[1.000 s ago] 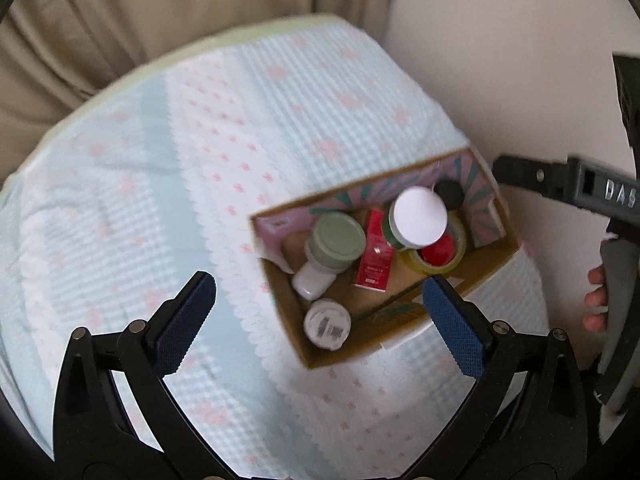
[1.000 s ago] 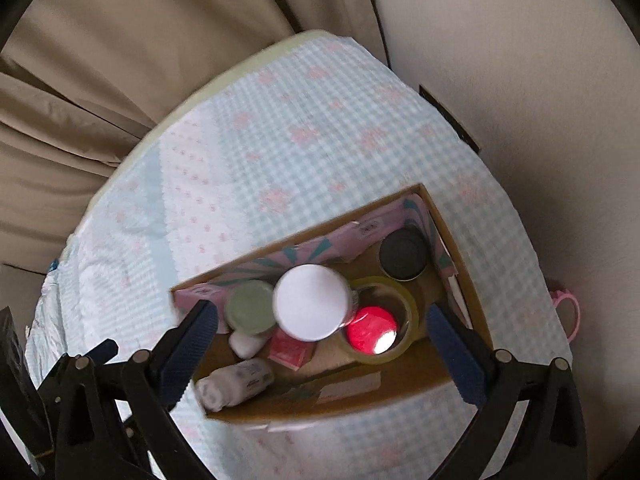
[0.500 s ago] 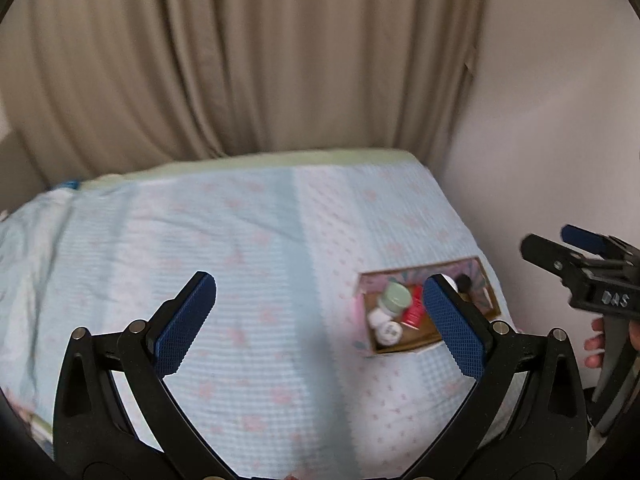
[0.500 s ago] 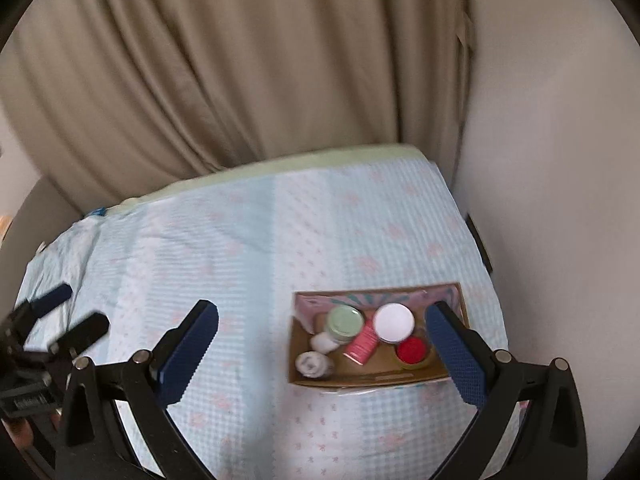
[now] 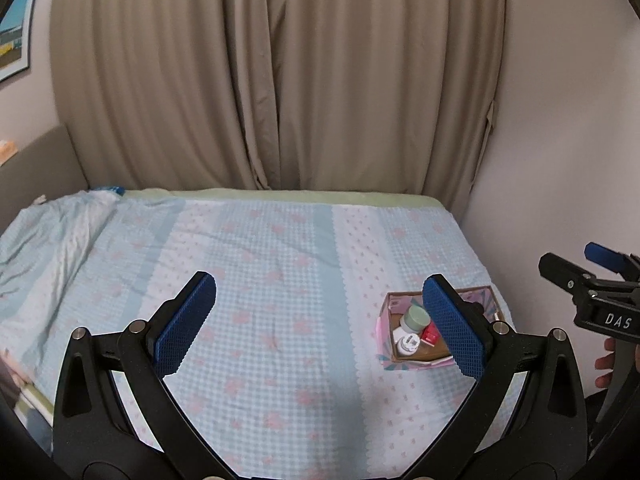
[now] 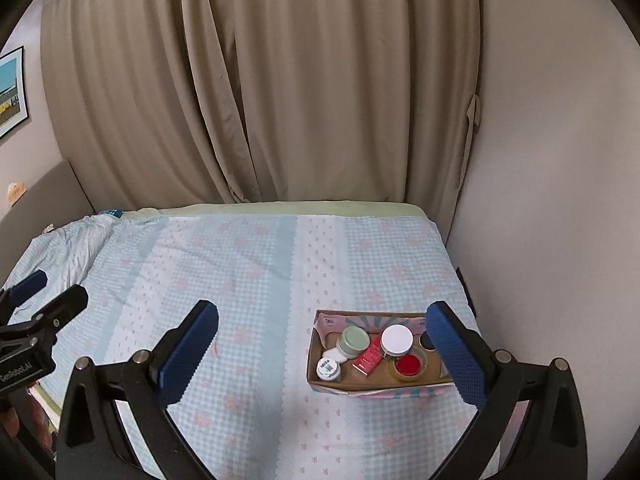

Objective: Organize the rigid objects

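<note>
Scene: Two hand-held tools hang over a bed (image 6: 256, 264) covered in pale blue check with pink flowers, beige curtains (image 6: 280, 80) behind.

Left tool: The left tool (image 5: 320, 316) is released, its blue pads spread wide with nothing between them. Only bedspread lies ahead of it.

Right tool: The right tool (image 6: 322, 344) is likewise spread and empty-handed. In the left wrist view it shows at the far right edge, off to the side of the left tool.

Task's thing: A shallow cardboard box (image 6: 320, 376) sits on the bed ahead of the right tool, toward its right pad, which hides the box's right end. Seen from the left tool, the box (image 5: 386, 354) lies just behind that tool's right pad.

Contents: Inside stand a green-lidded jar (image 6: 353, 339), a white-lidded jar (image 6: 396, 339), a red carton (image 6: 368, 356) lying between them, a small white bottle (image 6: 328, 368) at the near left corner, a clear tub with red inside (image 6: 409, 365), and a dark round item, half hidden.

Step in hand: Judging by the bare bedspread and the filled box, the gathering looks finished or close to it; both tools stand well apart from the box.

Next move: If anything remains, it would call for a check of the bed for strays, then a straight approach to the box with pads apart.
</note>
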The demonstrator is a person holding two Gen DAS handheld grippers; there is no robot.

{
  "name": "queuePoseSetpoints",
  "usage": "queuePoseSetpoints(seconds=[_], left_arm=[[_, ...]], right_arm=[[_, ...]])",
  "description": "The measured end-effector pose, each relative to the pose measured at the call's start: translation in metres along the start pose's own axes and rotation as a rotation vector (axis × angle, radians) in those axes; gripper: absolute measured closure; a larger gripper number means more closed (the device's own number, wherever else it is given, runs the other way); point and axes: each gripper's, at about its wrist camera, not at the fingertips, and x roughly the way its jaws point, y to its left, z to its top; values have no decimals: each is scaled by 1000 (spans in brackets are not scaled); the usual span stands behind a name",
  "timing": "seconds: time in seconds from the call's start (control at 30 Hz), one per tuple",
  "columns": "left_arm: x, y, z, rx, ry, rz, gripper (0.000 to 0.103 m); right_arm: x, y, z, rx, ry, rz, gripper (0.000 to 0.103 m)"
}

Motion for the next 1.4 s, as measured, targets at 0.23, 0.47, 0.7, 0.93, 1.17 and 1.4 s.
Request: queuePoseSetpoints(seconds=[0.23,0.47,0.7,0.93,1.17,1.4], left_arm=[[-9,-12,0,36,-18,1,0],[-13,-20,-1,45,-26,-4,0],[-15,-24,-5,44,-24,6,0],[-15,-24,-5,44,-28,11,0],[-15,-23,-4,39,-31,9,0],[-16,-23,-4,35,-42,12,0]], right_arm=[[-8,-7,-7,21,-9,-14,0],[-14,-14,-9,24,-21,-25,0],[-14,-14,-9,18,-24,-21,0],[-13,-13,-10,16,-25,-16,0],[-14,-13,-9,13,-29,-17,0],[-14,-12,-7,16,-31,-18,0]])
